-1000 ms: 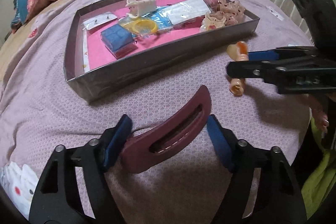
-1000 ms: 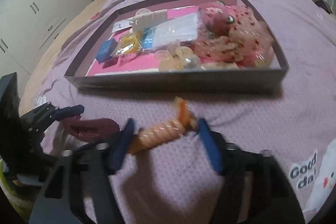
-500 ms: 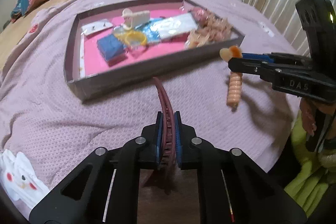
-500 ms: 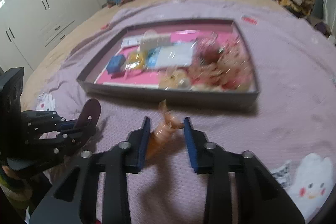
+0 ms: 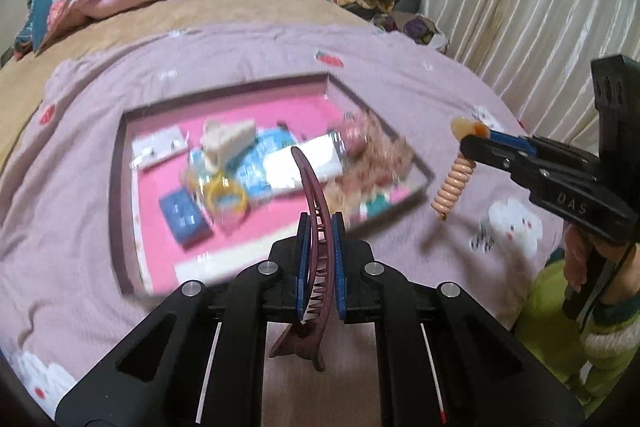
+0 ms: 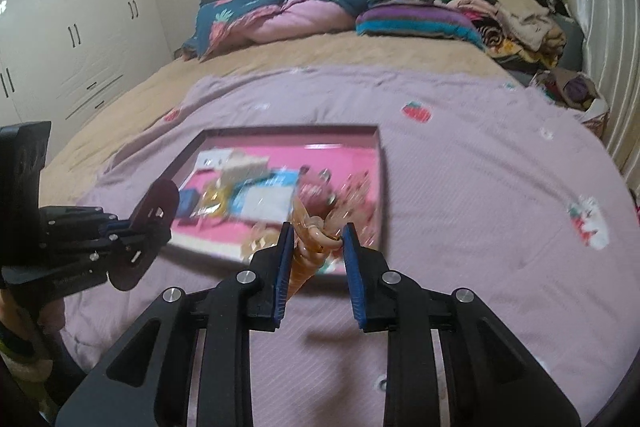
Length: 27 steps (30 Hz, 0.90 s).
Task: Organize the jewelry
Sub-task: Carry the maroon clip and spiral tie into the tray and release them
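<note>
Left wrist view: left gripper clamped fully on a maroon hair clip, lifted clear of the bed. Clip's long axis running away from the camera, curved tip up and forward over the tray, hinge end hanging down behind the pads. Teeth visible along the inner curve. Tray open-topped, dark-walled, pink-floored, lying on the lilac blanket; contents smeared by blur, only a blue box and a yellow ring half readable. Bare blanket all round the tray. At right, right gripper holding a peach spiral hair tie, coil dangling straight down in the air beside the tray's right wall. Hand below it partly cut off by the frame edge.

Right wrist view: right gripper with jaws closing, narrowly apart, pads pressing the spiral hair tie between them; coil's lower end drooping past the left pad. Tray just ahead and below, blurred. At left, left gripper with the hair clip standing roughly upright. Blanket to the right wide and bare apart from printed motifs.
</note>
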### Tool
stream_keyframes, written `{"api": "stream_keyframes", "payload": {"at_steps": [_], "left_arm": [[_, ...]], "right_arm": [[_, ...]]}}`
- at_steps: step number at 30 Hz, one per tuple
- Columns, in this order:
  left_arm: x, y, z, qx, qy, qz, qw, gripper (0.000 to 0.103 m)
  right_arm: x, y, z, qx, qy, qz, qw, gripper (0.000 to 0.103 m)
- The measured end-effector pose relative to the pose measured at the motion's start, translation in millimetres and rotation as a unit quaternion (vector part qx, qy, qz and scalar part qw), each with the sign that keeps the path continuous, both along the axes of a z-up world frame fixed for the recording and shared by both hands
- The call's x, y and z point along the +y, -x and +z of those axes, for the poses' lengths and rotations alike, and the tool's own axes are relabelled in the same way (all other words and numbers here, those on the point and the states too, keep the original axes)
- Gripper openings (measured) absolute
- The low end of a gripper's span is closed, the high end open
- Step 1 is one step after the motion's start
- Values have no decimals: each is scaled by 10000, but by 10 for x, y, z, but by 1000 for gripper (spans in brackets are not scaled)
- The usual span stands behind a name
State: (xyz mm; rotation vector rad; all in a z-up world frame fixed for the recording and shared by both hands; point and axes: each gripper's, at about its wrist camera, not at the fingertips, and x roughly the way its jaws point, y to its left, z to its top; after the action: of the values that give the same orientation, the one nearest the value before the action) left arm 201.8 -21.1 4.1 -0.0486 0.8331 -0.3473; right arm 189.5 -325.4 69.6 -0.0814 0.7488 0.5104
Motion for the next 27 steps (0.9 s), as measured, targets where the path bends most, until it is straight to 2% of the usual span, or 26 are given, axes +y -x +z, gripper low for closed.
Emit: {"api": "stream_keyframes", "payload": {"at_steps": [5,12,18,27], "left_arm": [[47,-233,74,-53,46,217,9997,4],[164,-474,12,20,81,517,9986,4],[278,-606,-131,146,23,748,9971,4],[468,-666,-294,289,-31,1043,9941,4]], "right_arm": [[-7,-175,104,-190,127,-87,9997,24],[113,-410,66,-227,300,-91,9993,24],[252,-572,-3,-129,326,32,9994,24],[666,-661,-217,211,370,565,9975,24]]}}
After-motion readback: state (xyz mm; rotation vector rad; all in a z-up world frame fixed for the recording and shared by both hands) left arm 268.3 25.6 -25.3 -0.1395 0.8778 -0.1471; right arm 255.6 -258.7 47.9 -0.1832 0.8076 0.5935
